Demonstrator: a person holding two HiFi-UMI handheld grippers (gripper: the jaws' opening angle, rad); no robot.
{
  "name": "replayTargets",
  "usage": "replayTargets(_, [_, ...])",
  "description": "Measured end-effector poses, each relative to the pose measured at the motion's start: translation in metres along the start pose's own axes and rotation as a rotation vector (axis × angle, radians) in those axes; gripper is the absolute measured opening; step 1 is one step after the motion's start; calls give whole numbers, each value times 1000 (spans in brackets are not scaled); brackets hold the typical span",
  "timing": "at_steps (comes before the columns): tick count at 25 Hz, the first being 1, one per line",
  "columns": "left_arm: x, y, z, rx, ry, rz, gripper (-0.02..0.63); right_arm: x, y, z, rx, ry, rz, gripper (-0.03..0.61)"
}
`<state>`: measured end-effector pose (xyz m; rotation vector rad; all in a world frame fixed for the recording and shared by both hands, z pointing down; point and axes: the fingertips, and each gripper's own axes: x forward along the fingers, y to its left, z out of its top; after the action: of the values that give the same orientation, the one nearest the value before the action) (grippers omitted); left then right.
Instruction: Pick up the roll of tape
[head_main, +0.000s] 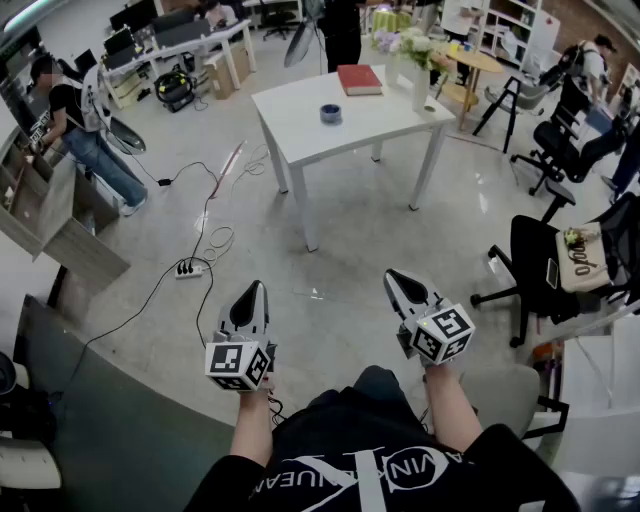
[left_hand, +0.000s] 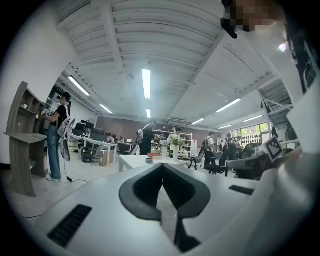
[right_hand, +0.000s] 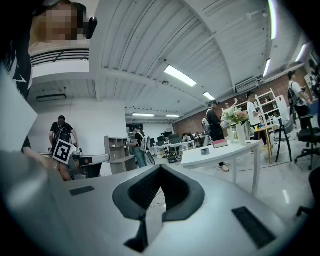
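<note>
the white worktop (head_main: 292, 125) stands well ahead across the floor, bearing a red book (head_main: 359, 79), a vase (head_main: 418, 88) holding flowers (head_main: 420, 45), and the tape (head_main: 330, 113) near its middle. the left gripper (head_main: 256, 292) and right gripper (head_main: 394, 278) have jaws closed, empty. reaching in with jaws unopened would likely shove the tape away; a wide swing could topple the vase.

On the far white table (head_main: 385, 118) a dark blue-grey roll of tape (head_main: 331, 114) and a red book (head_main: 359, 79) are seen, while the near left gripper (head_main: 258, 290) and right gripper (head_main: 395, 277) are coloured white with black pads and are patterned with black-and-white squares.
</note>
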<state>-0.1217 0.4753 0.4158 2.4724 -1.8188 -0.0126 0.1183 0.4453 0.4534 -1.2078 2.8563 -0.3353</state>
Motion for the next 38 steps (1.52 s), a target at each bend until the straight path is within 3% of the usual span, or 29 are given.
replayTargets(19, [5, 10, -10, -47, -6, 6, 5, 1, 2, 0, -9, 15, -15, 8])
replayTargets(26, [25, -1, -14, -64, 0, -51, 5, -2, -15, 9, -1, -11, -75, 9])
replayTargets(30, [38, 12, -17, -77, 15, -45, 5, 11, -28, 14, 26, -28, -96, 110])
replayTargets(38, [94, 44, -16, -80, 41, -34, 5, 63, -72, 22, 62, -31, -113, 140])
